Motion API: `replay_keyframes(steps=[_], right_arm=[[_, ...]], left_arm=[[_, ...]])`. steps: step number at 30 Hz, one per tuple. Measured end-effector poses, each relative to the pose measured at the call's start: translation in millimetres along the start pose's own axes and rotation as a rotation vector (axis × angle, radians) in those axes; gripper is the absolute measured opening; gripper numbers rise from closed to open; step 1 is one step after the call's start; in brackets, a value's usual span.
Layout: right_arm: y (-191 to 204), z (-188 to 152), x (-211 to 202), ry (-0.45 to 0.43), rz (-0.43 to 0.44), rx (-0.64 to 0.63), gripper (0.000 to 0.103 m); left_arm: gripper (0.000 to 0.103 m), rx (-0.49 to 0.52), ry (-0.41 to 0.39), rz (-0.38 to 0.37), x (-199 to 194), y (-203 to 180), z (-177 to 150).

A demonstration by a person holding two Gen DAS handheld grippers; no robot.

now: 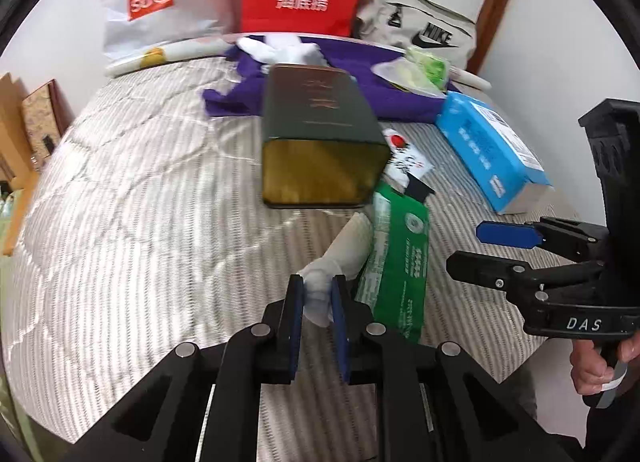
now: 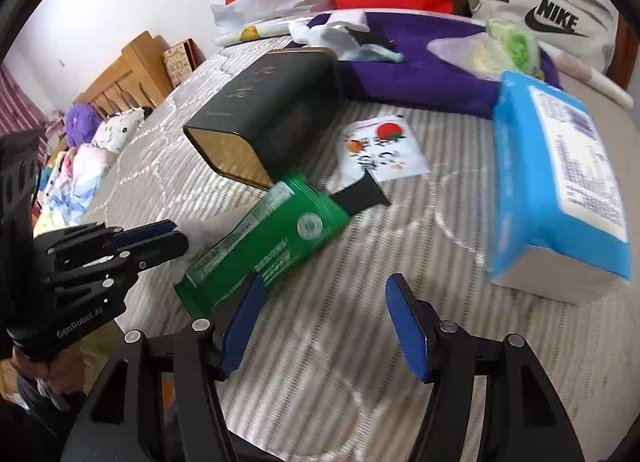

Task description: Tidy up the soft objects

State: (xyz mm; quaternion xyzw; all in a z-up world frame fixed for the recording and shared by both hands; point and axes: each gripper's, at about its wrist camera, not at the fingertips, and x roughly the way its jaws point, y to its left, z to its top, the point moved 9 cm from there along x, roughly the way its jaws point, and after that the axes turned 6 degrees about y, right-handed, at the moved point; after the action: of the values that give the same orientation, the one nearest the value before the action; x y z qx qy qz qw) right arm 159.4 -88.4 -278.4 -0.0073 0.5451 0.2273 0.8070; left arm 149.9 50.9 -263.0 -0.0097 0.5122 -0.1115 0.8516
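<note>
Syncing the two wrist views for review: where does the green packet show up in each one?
Left wrist: green packet lies right of centre, beside the left gripper, which is shut on a white sock.
Right wrist: green packet lies left of centre, ahead of the open right gripper.
Shared landmark: dark tin box, just beyond the packet.

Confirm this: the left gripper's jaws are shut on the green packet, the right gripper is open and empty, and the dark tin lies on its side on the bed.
Not quite. The left gripper has its jaws shut on the white sock, not the green packet lying beside it, as the left wrist view shows. The right gripper is open and empty, and the dark tin lies on its side on the bed.
</note>
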Motion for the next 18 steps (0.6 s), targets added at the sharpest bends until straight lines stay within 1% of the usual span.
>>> replay_keyframes(steps=[3, 5, 8, 10, 11, 12, 13, 14, 16, 17, 18], right_arm=[[11.3, 5.1, 8.7, 0.013, 0.031, 0.018, 0.063], [20.3, 7.6, 13.0, 0.013, 0.048, 0.012, 0.063], [25.2, 12.5, 22.9, 0.014, 0.01, 0.012, 0.063], [27.9, 15.1, 28.7, 0.003, -0.004, 0.017, 0.063], [28.6, 16.5, 28.5, -0.012, -0.02, 0.009, 0.056], [28.8, 16.7, 28.7, -0.023, -0.049, -0.005, 0.042], [26.9, 16.3, 28.7, -0.032, -0.093, -0.023, 0.035], [24.9, 15.8, 27.5, -0.04, -0.118, -0.038, 0.025], [18.3, 13.6, 24.7, -0.043, -0.095, -0.037, 0.013], [13.4, 12.1, 23.9, -0.036, -0.081, -0.026, 0.011], [9.7, 10.4, 22.3, -0.03, -0.05, -0.014, 0.0]], left_arm=[[0.015, -0.013, 0.028, -0.029, 8.3, 4.3, -3.7], [0.017, -0.031, 0.024, -0.054, 9.2, 8.1, -5.5], [0.017, -0.061, 0.021, -0.089, 5.3, 14.7, -8.1], [0.017, -0.059, 0.022, -0.091, 4.6, 17.0, -9.9], [0.017, -0.053, 0.024, -0.09, 5.0, 17.7, -11.0], [0.017, -0.051, 0.023, -0.089, 5.2, 17.8, -11.6], [0.017, -0.051, 0.022, -0.089, 5.2, 17.7, -11.8], [0.017, -0.051, 0.022, -0.091, 5.3, 17.8, -12.0], [0.017, -0.056, 0.023, -0.095, 6.2, 17.6, -11.4], [0.017, -0.057, 0.023, -0.096, 6.5, 17.8, -11.6], [0.017, -0.056, 0.023, -0.097, 6.8, 17.3, -11.2]])
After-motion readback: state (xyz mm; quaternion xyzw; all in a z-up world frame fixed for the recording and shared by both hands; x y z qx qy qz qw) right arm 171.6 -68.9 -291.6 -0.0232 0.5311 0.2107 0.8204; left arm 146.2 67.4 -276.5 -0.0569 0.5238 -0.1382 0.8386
